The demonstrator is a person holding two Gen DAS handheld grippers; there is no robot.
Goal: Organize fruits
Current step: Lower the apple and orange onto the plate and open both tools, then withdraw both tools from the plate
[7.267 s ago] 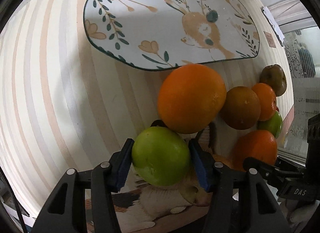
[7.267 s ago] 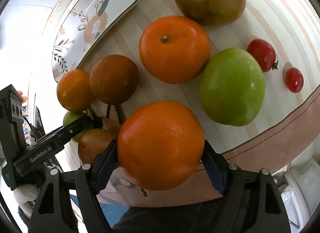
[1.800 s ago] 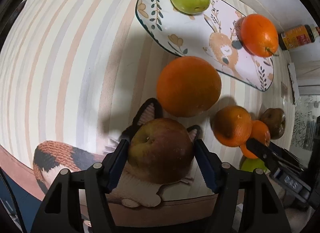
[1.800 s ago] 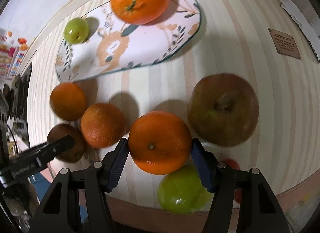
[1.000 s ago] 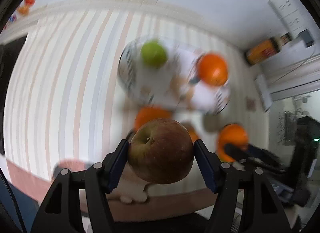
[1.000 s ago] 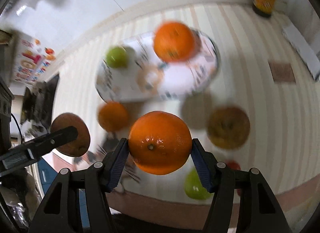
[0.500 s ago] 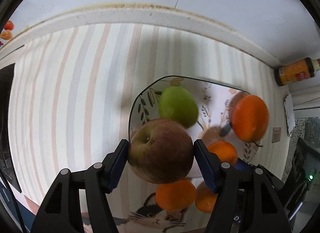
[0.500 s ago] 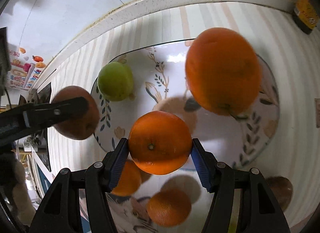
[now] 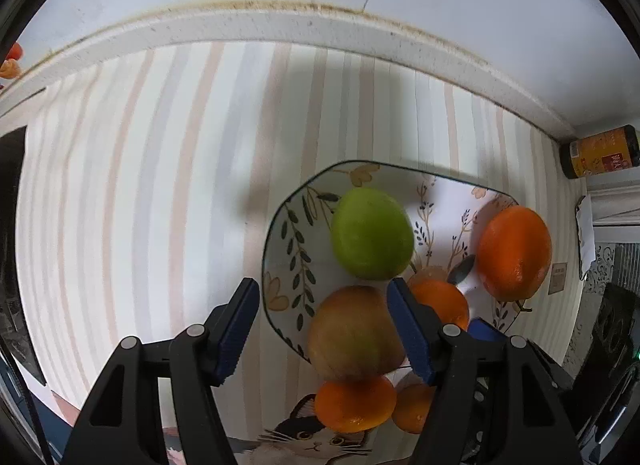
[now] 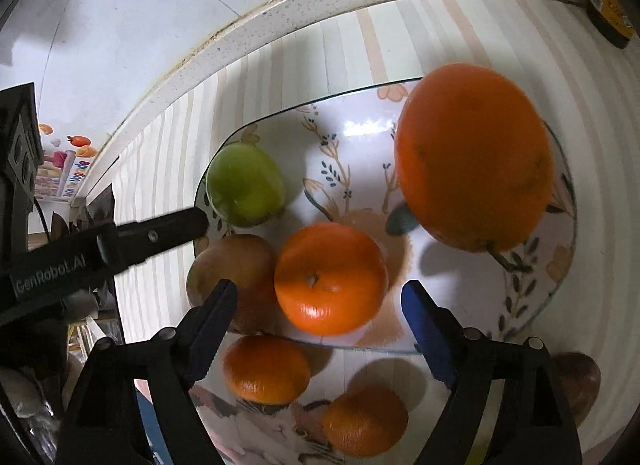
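- Your left claw (image 9: 322, 323) points down over the near-left end of the oblong white plate with painted leaves and flowers (image 9: 298, 249); its blue pads stand apart, and the russet-brown apple (image 9: 354, 335) sits lower between them, off toward the right pad, with a clear gap on the left. Whether the right pad touches it you cannot tell.
- Your right claw (image 10: 318, 307) is opening: both pads are clear of the small orange mandarin (image 10: 330, 279), which rests on the plate (image 10: 360, 145) just beside the apple (image 10: 234, 265).
- The green apple (image 9: 372, 233) lies further back on the plate, near its left end.
- The large orange with a stem (image 10: 474, 157) lies at the plate's right end.
- Two more small mandarins (image 10: 266, 369) (image 10: 364, 419) and a brown fruit (image 10: 578, 379) wait on the counter with the striped cloth (image 9: 160, 185), near the plate's front edge.
- A dark bottle with a yellow label (image 9: 598, 151) lies at the back right corner.
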